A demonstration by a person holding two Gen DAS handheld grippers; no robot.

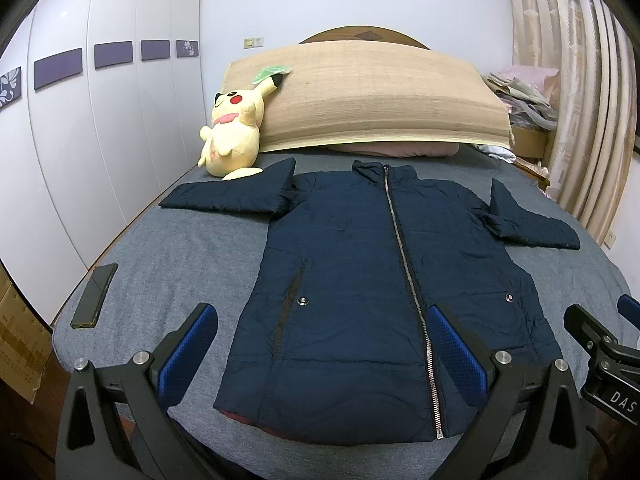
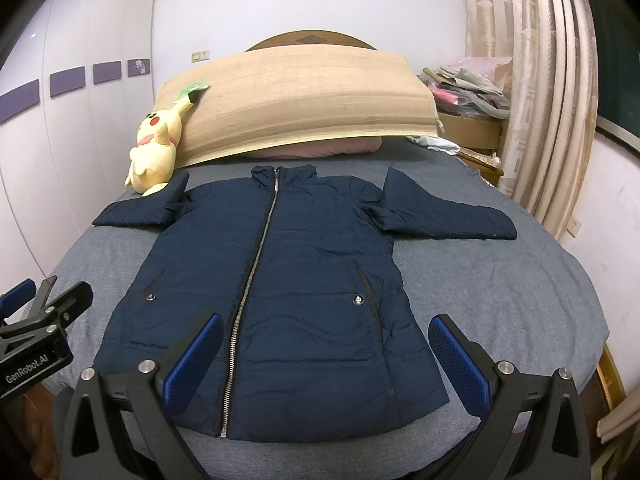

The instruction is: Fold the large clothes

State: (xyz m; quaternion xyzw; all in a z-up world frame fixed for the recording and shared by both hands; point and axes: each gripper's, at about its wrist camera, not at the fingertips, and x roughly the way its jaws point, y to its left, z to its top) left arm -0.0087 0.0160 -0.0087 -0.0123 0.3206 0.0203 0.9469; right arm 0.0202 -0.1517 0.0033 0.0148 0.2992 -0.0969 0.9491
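A navy zip-up puffer jacket (image 1: 360,272) lies flat, front up and zipped, on the grey bed (image 1: 168,272), collar toward the headboard, both sleeves spread out sideways. It also shows in the right wrist view (image 2: 288,288). My left gripper (image 1: 324,320) is open and empty, held above the jacket's hem on its left half. My right gripper (image 2: 326,332) is open and empty above the hem on its right half. The right gripper also shows at the right edge of the left wrist view (image 1: 600,332), the left gripper at the left edge of the right wrist view (image 2: 36,300).
A yellow plush toy (image 1: 236,132) leans by the left sleeve against a woven mat (image 1: 380,96) over a pink pillow. A dark phone (image 1: 94,296) lies at the bed's left edge. White wardrobe stands left, curtains (image 2: 532,92) and piled boxes right.
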